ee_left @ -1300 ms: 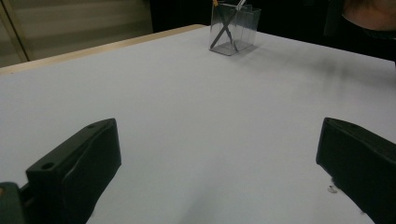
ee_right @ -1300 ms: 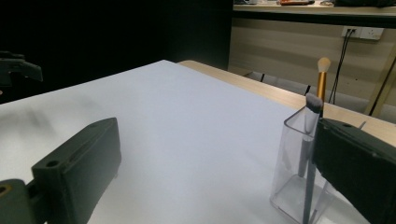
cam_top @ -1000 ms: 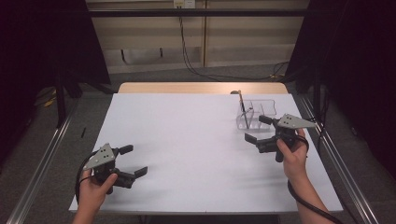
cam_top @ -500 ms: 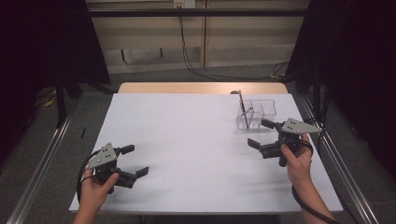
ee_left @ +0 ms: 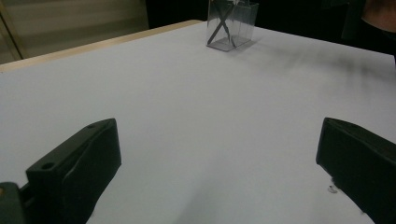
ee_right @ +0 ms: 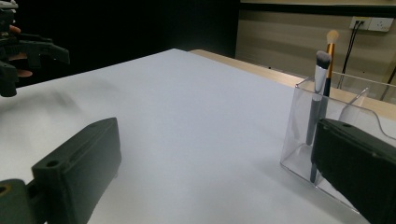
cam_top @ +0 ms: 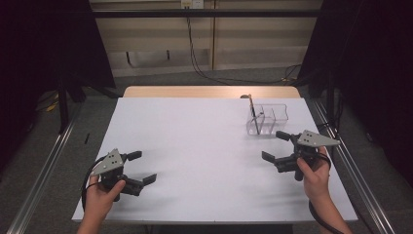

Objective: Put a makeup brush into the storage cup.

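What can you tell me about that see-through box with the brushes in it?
The clear box looks like thin, hard plastic, open-topped and split by dividers into compartments. It stands upright on the white table, near its far right corner. Two makeup brushes lean in one end compartment, bristles up. The right gripper is near, not touching.

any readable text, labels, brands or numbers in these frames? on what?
None readable.
Clear organizer and the two makeup brushes: no print shows.
Left gripper and right gripper: no markings legible.
Wall socket: plain, nothing written.
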Demonstrator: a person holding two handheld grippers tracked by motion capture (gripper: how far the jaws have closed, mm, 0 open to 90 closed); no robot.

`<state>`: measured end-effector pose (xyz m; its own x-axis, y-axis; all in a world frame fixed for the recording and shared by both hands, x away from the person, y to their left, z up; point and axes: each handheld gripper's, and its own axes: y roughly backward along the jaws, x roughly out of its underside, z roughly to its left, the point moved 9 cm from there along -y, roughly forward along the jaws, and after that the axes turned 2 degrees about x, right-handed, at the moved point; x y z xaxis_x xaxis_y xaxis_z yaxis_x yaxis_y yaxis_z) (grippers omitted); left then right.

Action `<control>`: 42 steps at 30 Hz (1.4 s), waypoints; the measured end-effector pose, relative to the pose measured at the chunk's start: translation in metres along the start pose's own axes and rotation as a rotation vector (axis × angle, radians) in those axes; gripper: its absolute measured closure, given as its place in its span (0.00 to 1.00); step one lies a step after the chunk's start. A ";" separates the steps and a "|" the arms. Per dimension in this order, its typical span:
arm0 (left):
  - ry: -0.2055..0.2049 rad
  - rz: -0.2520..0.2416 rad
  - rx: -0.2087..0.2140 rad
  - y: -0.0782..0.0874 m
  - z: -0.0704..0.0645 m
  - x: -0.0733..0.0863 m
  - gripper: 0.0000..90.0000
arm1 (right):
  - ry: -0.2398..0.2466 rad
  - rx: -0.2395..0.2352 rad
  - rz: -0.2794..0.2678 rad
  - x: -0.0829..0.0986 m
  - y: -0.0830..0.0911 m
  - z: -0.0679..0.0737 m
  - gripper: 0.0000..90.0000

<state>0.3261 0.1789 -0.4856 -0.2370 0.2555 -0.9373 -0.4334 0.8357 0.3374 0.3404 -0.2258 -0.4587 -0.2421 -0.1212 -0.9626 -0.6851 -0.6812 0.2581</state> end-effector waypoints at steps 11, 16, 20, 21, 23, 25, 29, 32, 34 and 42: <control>0.002 0.000 0.003 -0.001 -0.001 0.000 0.00 | -0.010 0.004 0.016 0.011 0.011 0.002 0.02; 0.001 -0.001 0.003 -0.001 -0.001 -0.001 0.00 | -0.014 0.010 0.019 0.015 0.014 0.001 0.02; 0.001 -0.001 0.003 -0.001 -0.001 -0.001 0.00 | -0.018 0.017 0.026 0.018 0.017 0.001 0.02; 0.005 -0.005 0.004 -0.002 -0.001 -0.001 0.00 | -0.019 0.018 0.028 0.019 0.018 0.001 0.02; 0.003 -0.004 0.002 -0.002 -0.001 -0.001 0.00 | -0.023 0.021 0.028 0.020 0.019 0.001 0.02; 0.003 -0.006 0.003 -0.002 -0.001 -0.001 0.00 | -0.020 0.026 0.035 0.022 0.021 0.001 0.02; 0.005 -0.007 0.003 -0.002 -0.001 -0.002 0.00 | -0.021 0.029 0.035 0.024 0.023 0.001 0.02; 0.000 -0.005 0.003 -0.001 -0.001 -0.002 0.00 | -0.022 0.032 0.037 0.025 0.025 0.001 0.02; 0.002 -0.006 0.003 -0.001 -0.001 -0.002 0.00 | -0.027 0.030 0.035 0.025 0.027 0.001 0.02; 0.002 -0.005 0.004 -0.002 -0.001 -0.002 0.00 | -0.031 0.039 0.042 0.030 0.035 0.001 0.02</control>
<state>0.3264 0.1762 -0.4847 -0.2367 0.2502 -0.9388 -0.4308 0.8390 0.3323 0.3091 -0.2526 -0.4782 -0.2921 -0.1263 -0.9480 -0.7001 -0.6471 0.3019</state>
